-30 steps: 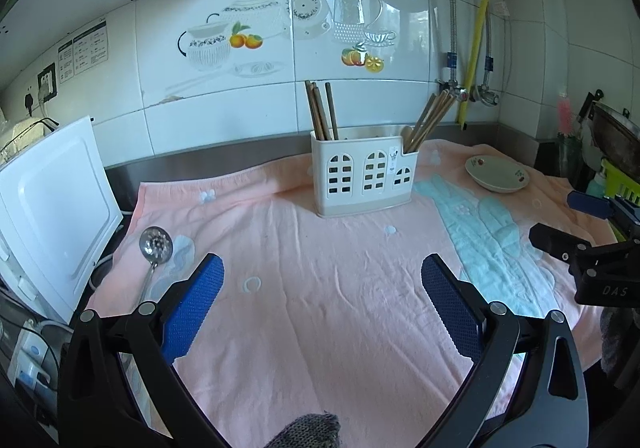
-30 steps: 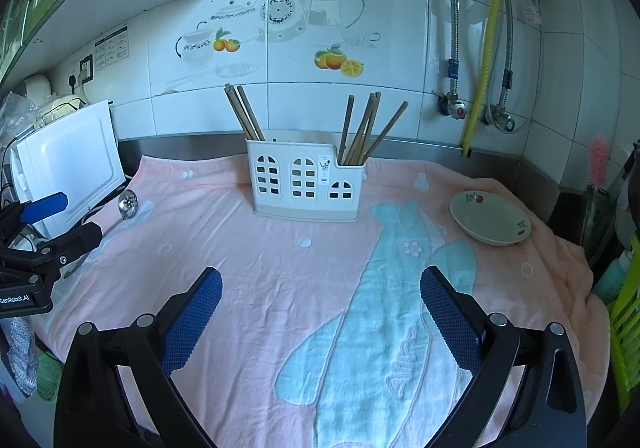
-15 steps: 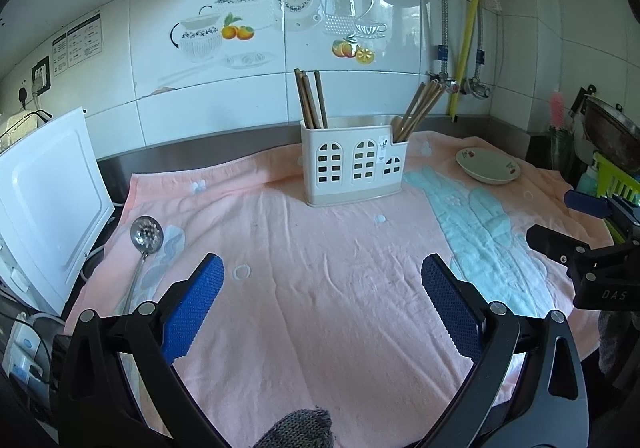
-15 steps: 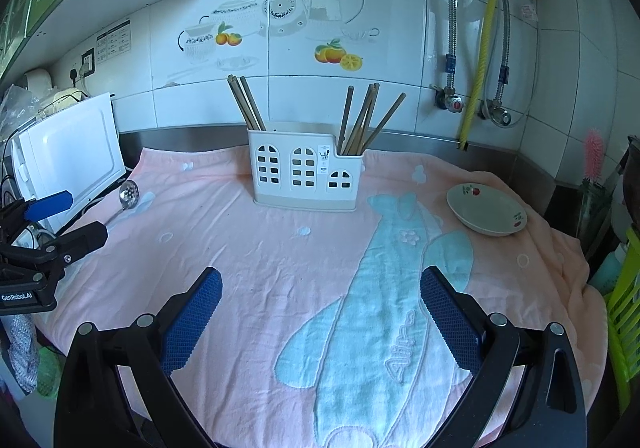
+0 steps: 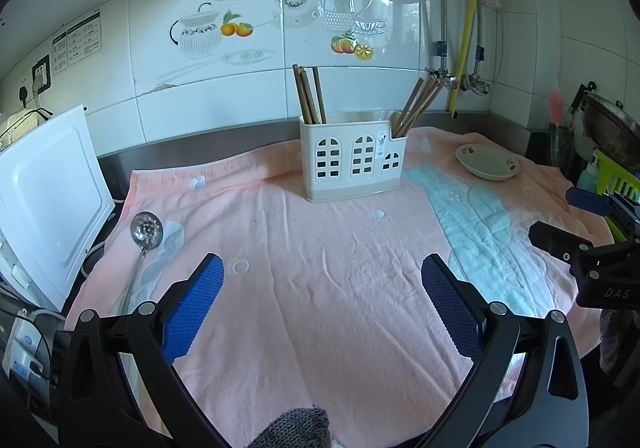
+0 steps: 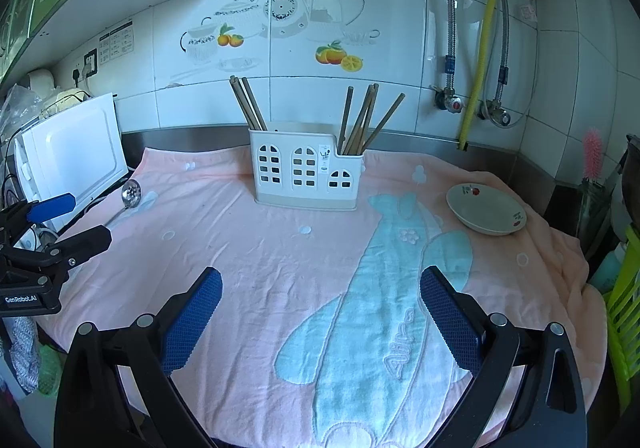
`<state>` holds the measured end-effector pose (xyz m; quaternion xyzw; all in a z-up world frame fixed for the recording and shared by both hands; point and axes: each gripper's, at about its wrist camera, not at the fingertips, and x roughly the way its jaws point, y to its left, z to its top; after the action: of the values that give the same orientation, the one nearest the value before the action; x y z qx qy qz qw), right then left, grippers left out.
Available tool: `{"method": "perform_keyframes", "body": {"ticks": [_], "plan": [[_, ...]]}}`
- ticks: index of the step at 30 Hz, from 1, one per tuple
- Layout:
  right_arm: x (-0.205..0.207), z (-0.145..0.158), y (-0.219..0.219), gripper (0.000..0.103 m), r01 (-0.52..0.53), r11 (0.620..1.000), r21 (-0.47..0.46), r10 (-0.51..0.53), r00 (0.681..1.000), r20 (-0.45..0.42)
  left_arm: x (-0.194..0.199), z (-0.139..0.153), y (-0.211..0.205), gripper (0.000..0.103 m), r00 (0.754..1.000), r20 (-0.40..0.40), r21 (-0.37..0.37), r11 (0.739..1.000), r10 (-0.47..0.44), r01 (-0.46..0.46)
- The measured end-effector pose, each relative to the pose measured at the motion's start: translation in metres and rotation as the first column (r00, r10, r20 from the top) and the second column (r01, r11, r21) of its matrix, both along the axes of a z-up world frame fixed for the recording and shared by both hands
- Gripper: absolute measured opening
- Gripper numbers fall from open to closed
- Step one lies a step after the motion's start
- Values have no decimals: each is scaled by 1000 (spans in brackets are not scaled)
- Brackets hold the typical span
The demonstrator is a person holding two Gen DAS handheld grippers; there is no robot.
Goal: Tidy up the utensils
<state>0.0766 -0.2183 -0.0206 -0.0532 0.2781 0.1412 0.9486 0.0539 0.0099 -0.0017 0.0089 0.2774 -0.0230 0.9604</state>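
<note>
A white utensil holder (image 5: 352,164) (image 6: 306,174) stands at the back of a pink towel (image 5: 320,268) (image 6: 280,268), with brown chopsticks (image 5: 308,96) (image 6: 362,120) in its left and right compartments. A metal slotted spoon (image 5: 145,232) (image 6: 131,193) lies on the towel's left edge. My left gripper (image 5: 320,288) (image 6: 60,222) hovers open over the near left of the towel, empty, the spoon ahead to its left. My right gripper (image 6: 320,304) (image 5: 568,214) hovers open and empty over the near right.
A small white dish (image 5: 488,162) (image 6: 486,210) sits on the towel at the back right. A white appliance (image 5: 44,200) (image 6: 72,152) stands at the left edge. A green rack (image 6: 624,324) and a pan (image 5: 612,132) crowd the right side. Pipes run down the tiled wall.
The left wrist view has shifted slightly, so the holder sits further left and a little higher in the frame. The right view has barely shifted. Both grippers stay open and empty.
</note>
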Motion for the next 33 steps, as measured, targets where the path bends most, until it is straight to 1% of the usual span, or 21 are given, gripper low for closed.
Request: {"method": "perform_keyframes", "body": {"ticks": [33], "plan": [[2, -2, 3, 96, -4, 1000, 0, 4, 1000, -11, 4, -8, 2, 98, 1000, -26, -9, 1000, -3, 3]]}}
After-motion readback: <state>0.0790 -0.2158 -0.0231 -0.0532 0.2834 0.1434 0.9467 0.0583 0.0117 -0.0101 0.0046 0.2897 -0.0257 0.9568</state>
